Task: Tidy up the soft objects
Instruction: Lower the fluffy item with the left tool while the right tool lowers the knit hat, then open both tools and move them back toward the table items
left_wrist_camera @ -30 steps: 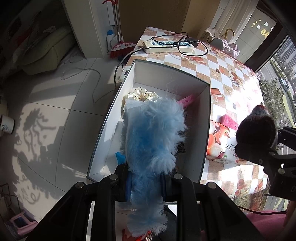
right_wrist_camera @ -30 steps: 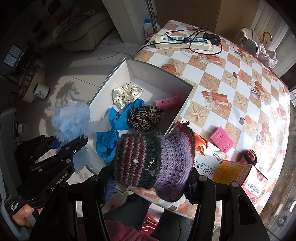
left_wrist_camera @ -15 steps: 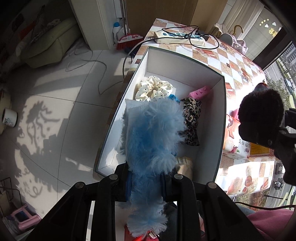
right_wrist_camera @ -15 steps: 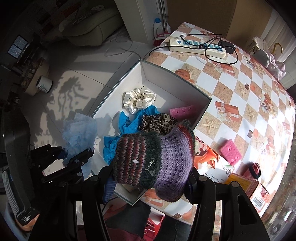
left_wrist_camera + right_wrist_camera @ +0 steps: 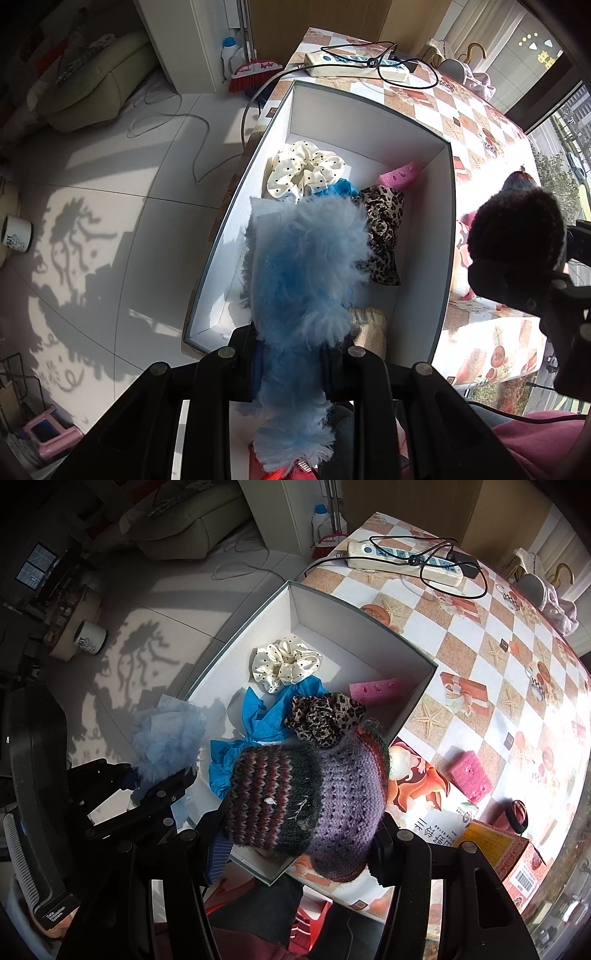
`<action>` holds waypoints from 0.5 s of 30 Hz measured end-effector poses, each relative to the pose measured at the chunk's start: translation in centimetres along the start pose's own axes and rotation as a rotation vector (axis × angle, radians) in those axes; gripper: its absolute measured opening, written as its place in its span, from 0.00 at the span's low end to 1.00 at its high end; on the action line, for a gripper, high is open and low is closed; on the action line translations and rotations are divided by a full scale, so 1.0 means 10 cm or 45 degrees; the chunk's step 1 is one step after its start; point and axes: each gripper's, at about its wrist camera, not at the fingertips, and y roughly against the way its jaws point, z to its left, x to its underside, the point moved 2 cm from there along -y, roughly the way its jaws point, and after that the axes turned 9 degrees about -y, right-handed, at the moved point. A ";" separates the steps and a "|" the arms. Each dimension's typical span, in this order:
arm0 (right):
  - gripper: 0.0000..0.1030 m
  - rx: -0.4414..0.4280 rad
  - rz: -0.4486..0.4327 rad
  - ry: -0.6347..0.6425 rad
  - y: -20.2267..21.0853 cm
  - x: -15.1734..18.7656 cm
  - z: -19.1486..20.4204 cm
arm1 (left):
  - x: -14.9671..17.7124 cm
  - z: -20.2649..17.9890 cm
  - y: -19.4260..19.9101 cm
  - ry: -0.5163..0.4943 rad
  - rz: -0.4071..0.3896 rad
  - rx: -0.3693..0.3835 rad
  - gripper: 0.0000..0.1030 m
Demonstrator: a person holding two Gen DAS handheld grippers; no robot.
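Over the near end of the white box (image 5: pixel 424 236), left gripper (image 5: pixel 291 363) pointing straight down, jaws nearly closed and clamped on a fluffy light-blue piece (image 5: pixel 306 266) hanging above the box floor. Beside it, right gripper (image 5: pixel 295 843), jaws about half apart, pads pressed on a striped purple knit hat (image 5: pixel 306 797) held over the box's near corner. Readable writing scarce: "GenRobot" not legible now on the left gripper's arm as seen from the right wrist; printed Chinese characters on a white package (image 5: pixel 432 823) by the box, too small to read; a barcode on an orange carton (image 5: pixel 517 864); letters on a mug (image 5: pixel 16 240) down on the floor, blurred. Inside the box: cream polka-dot scrunchie (image 5: pixel 284 664), blue cloth (image 5: pixel 255 731), leopard-print scrunchie (image 5: pixel 321 716), pink sponge (image 5: pixel 373 690) against the far wall, a beige piece (image 5: pixel 369 325) at the near end. Out on the checked tablecloth (image 5: pixel 461 657): second pink sponge (image 5: pixel 469 775), dark hair tie (image 5: pixel 519 816), power strip (image 5: pixel 402 563) with black cable at the far edge. Held items blocking much of the box from each wrist view.
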 end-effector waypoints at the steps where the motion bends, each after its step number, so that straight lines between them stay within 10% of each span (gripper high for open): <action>1: 0.58 0.001 0.002 0.001 -0.01 -0.01 0.00 | 0.00 0.00 0.00 -0.001 0.001 0.000 0.26; 9: 0.58 0.003 0.014 0.019 -0.05 -0.01 0.04 | 0.00 -0.02 -0.02 -0.005 0.009 0.005 0.31; 13: 0.61 0.009 0.020 0.033 -0.07 -0.01 0.07 | 0.00 -0.05 0.01 -0.026 -0.008 -0.005 0.76; 15: 0.64 0.016 0.019 0.040 -0.07 -0.01 0.09 | -0.01 -0.06 0.04 -0.035 -0.031 0.002 0.79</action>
